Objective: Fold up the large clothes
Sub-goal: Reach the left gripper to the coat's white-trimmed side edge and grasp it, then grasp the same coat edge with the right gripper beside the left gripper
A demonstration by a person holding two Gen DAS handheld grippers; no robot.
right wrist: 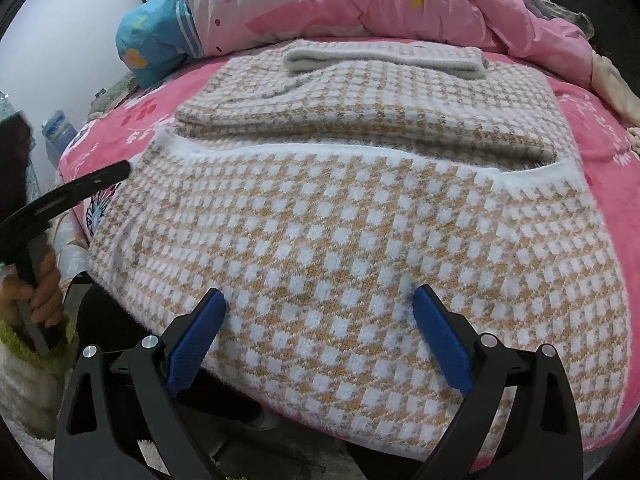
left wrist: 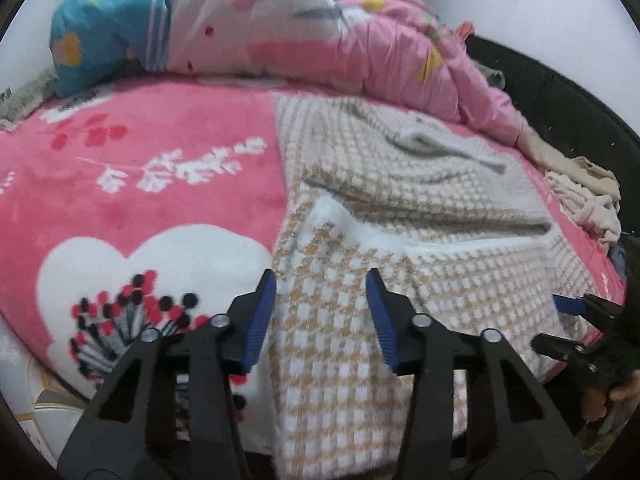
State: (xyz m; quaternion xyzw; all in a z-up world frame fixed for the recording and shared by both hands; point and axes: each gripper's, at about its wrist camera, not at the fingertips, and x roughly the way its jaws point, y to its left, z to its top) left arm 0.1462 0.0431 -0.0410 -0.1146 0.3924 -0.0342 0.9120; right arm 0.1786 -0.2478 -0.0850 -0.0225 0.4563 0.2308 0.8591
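Note:
A tan-and-white houndstooth knit sweater (right wrist: 340,220) lies flat on the pink bed blanket (right wrist: 600,140), its sleeves folded across the body and its grey collar at the far end. It also shows in the left wrist view (left wrist: 400,208). My right gripper (right wrist: 320,304) is open, its blue pads just above the sweater's near hem. My left gripper (left wrist: 322,284) is open over the sweater's near left edge. The right gripper (left wrist: 576,308) shows at the right edge of the left wrist view; the left gripper's black finger (right wrist: 80,188) shows at the left of the right wrist view.
A pink and blue floral duvet (left wrist: 280,32) is heaped along the far side of the bed. A pile of beige clothes (left wrist: 580,192) lies at the right edge by a dark headboard (left wrist: 560,92). The bed's near edge is under both grippers.

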